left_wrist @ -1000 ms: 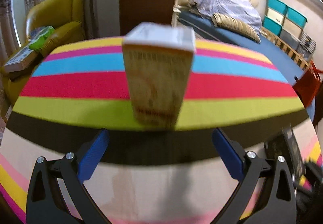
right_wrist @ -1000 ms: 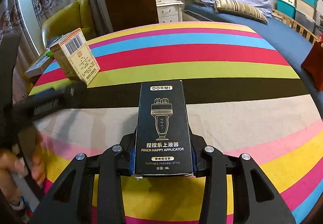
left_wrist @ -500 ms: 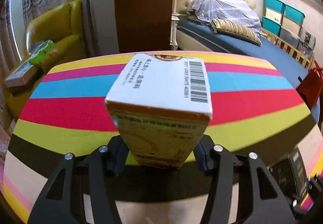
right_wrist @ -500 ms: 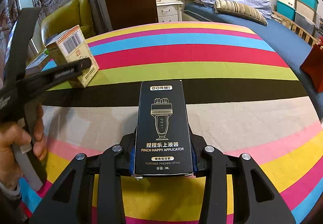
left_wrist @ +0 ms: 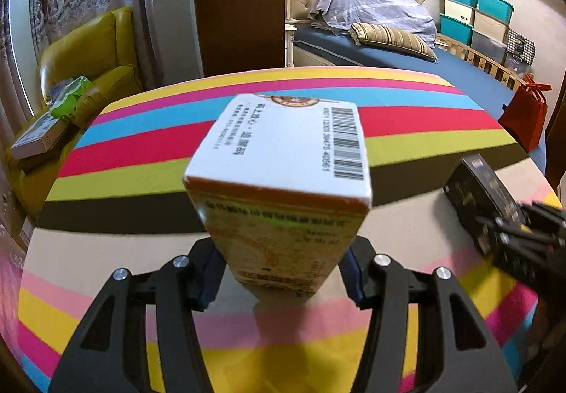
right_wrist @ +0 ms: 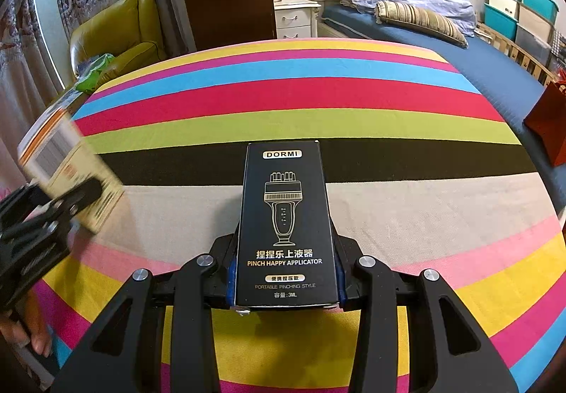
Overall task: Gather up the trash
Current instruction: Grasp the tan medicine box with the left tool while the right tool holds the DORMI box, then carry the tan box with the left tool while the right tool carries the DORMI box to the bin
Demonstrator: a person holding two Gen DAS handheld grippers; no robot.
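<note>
A tan carton with a white barcoded top [left_wrist: 283,180] is clamped between the blue pads of my left gripper [left_wrist: 281,283], which is shut on it. In the right wrist view the same carton [right_wrist: 63,159] hangs tilted and blurred at the far left, in the left gripper [right_wrist: 53,212], over the striped tablecloth [right_wrist: 318,95]. My right gripper [right_wrist: 284,272] is shut on a black DORMI applicator box [right_wrist: 284,216], held upright above the cloth. The left wrist view shows that black box [left_wrist: 477,180] at the right edge.
A yellow armchair [left_wrist: 88,63] with books and a green packet stands beyond the table's left side. A bed [left_wrist: 406,53] and stacked storage bins [left_wrist: 474,14] lie behind. A red bag [left_wrist: 527,117] hangs at the right. A person's hand [right_wrist: 32,336] grips the left tool.
The left gripper went from wide open before the carton to closed on it, then carried it nearer, toward the right gripper. The right gripper and its black box stayed still.
</note>
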